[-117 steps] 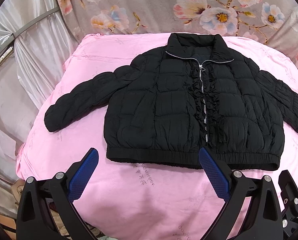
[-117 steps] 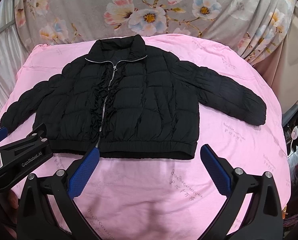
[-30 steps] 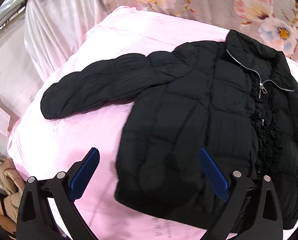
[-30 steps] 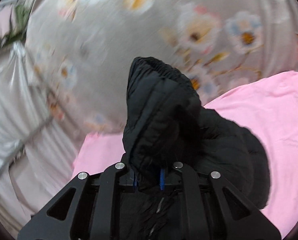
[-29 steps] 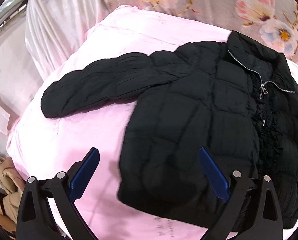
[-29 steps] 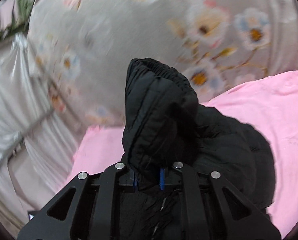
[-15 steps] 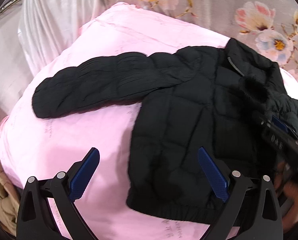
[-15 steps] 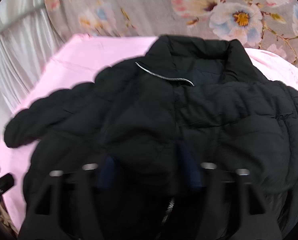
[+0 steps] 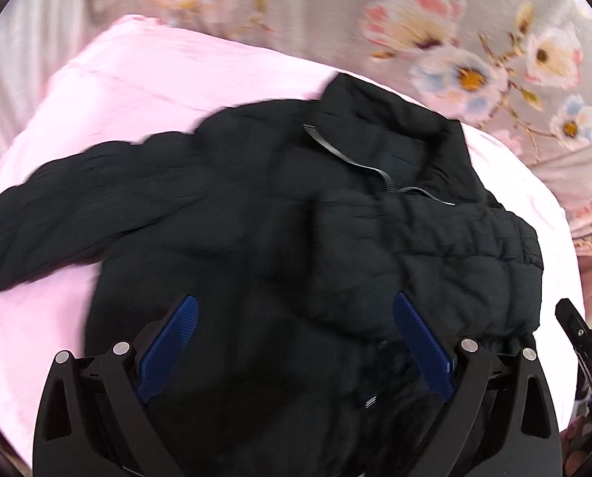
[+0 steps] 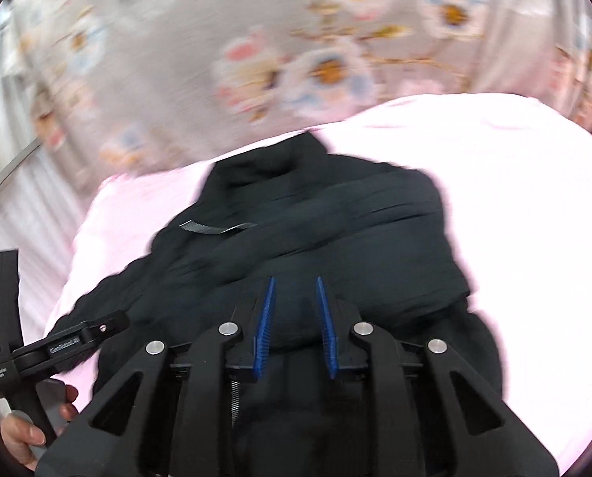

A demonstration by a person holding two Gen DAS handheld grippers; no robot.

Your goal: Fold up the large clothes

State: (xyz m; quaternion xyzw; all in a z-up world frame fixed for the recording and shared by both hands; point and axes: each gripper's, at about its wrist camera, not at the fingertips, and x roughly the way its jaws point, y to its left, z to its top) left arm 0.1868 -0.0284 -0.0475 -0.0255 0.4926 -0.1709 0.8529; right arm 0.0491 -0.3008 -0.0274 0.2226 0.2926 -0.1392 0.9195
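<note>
A black quilted jacket (image 9: 256, 238) lies front up on a pink sheet (image 9: 156, 79). Its right sleeve (image 9: 435, 234) is folded across the chest, below the collar. Its left sleeve (image 9: 77, 206) lies stretched out to the left. My left gripper (image 9: 296, 338) is wide open and empty, low over the jacket's hem. My right gripper (image 10: 294, 302) hovers over the folded sleeve (image 10: 335, 238) with its blue pads (image 10: 266, 310) a small gap apart and nothing between them. The left gripper's body (image 10: 49, 346) shows at the lower left of the right wrist view.
A floral curtain (image 9: 455, 59) hangs behind the bed. Pale drapes (image 10: 1, 198) hang at the left. The sheet's right edge (image 9: 566, 246) drops off close to the jacket. The right gripper's body (image 9: 582, 342) shows at the right edge of the left wrist view.
My right gripper carried the right sleeve across the chest, let go of it and pulled back. My left gripper moved right and lower over the jacket body.
</note>
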